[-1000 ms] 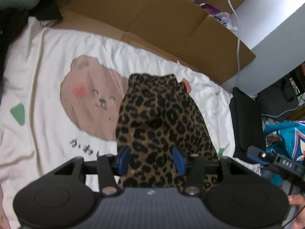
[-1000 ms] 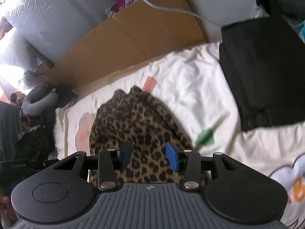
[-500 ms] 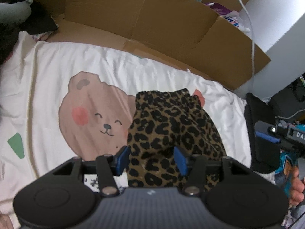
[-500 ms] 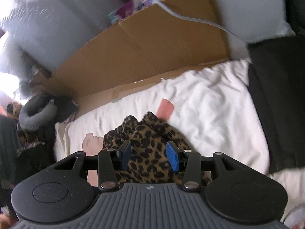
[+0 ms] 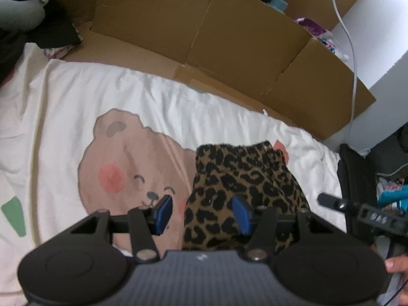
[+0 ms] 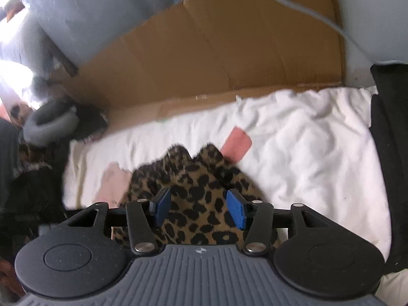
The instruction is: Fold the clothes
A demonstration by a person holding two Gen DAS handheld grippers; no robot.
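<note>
Left wrist view looks down on a white bedsheet (image 5: 178, 107) printed with a big brown bear face (image 5: 132, 168), and on it lies the leopard-print garment (image 5: 244, 178), bunched with its gathered edge farthest from the camera, just to the right of the bear and overlapping its cheek. The left gripper (image 5: 201, 213) hangs over the near end of that garment with its blue pads (image 5: 163, 210) standing apart; the garment's left edge runs up between them, but neither pad presses on the cloth. At the right edge the other gripper pokes in, blurred, with a fingertip of the person's hand (image 5: 394, 264) below it. A flattened cardboard box (image 5: 229, 46) stands along the far side of the bed, a white cable (image 5: 353, 58) hanging across it. From the right wrist view, the right gripper (image 6: 201, 209) is above the same garment (image 6: 199, 183), its jaws opening, the spotted cloth showing between the pads without being pinched. A dark cloth (image 6: 390, 153) lies at the sheet's (image 6: 306, 137) right edge, and a grey neck pillow (image 6: 48, 125) sits at the far left.
</note>
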